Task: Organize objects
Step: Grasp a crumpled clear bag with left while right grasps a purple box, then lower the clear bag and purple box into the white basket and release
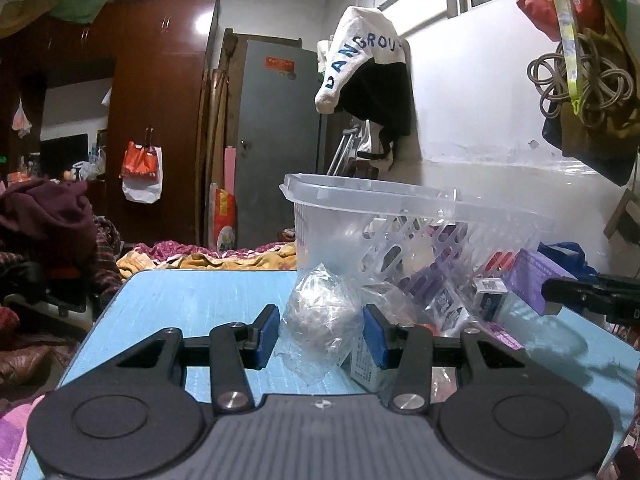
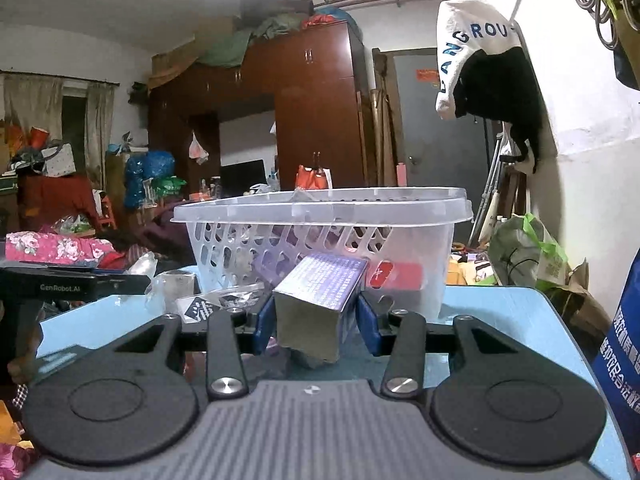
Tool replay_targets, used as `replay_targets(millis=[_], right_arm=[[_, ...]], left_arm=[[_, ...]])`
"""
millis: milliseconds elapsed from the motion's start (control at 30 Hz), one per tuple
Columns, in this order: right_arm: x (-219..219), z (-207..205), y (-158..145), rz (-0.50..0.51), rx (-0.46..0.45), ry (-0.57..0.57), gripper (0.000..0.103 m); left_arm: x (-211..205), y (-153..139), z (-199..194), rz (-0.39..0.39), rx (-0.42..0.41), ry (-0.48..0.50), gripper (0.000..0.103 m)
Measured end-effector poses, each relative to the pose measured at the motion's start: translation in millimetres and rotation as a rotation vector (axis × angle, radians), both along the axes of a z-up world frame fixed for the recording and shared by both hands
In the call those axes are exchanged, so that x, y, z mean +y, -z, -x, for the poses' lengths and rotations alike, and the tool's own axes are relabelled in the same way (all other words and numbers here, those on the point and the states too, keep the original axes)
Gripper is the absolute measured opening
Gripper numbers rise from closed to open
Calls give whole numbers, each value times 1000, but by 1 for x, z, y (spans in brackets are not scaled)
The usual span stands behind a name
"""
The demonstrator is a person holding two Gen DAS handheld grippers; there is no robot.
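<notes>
My left gripper (image 1: 322, 330) is shut on a crumpled clear plastic bag (image 1: 320, 312) with something silvery inside, its blue pads pressing both sides just above the blue table (image 1: 192, 300). My right gripper (image 2: 316, 324) is shut on a purple box (image 2: 324, 284) that tilts up between the pads. That same purple box (image 1: 528, 276) shows at the right of the left wrist view. A clear slotted basket (image 1: 400, 208) stands right behind both grippers, and through the basket (image 2: 320, 210) wall I see a red item (image 2: 396, 274) and purple packs.
Small boxes and packets (image 1: 490, 298) lie on the table beside the basket, one white box (image 1: 366, 368) under my left gripper's right pad. A bed heaped with cloth (image 1: 208, 258) lies beyond the table's far edge. A white wall with hanging bags (image 1: 580, 80) is close on the right.
</notes>
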State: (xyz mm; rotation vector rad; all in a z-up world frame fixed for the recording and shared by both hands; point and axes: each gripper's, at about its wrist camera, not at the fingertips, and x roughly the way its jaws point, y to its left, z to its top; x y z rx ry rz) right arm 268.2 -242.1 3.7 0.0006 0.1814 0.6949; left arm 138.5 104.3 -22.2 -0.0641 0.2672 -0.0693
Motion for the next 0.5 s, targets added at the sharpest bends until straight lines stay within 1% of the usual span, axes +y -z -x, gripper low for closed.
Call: replay_targets(millis=[67, 133, 200, 233, 267, 300, 333, 400, 433, 500], right_arm=[[0, 3, 1, -7, -9, 2, 47], [-1, 13, 0, -20, -59, 20, 47], [-3, 32, -7, -44, -121, 0, 47], [-4, 41, -15, -67, -153, -18, 47], [-4, 47, -26, -80, -193, -22, 47], [-1, 49, -41, -74, -229, -11, 47], [4, 45, -55, -52, -247, 6, 47], [14, 24, -86, -20, -244, 35, 47], [19, 11, -96, -6, -235, 38, 47], [31, -20, -109, 16, -189, 41, 48]], left_arm=[[1, 0, 5, 3, -32, -2, 50], [1, -2, 15, 8, -90, -12, 50], [2, -12, 23, 57, -117, 10, 49], [-2, -23, 29, 52, -158, 30, 50], [-8, -35, 31, 29, -187, 39, 50], [-15, -50, 29, 4, -211, 49, 50], [-23, -68, 22, -22, -226, 70, 50], [-34, -93, 0, -36, -220, 92, 50], [-39, -104, -21, -37, -184, 88, 50], [-46, -112, -58, -25, -91, 110, 51]])
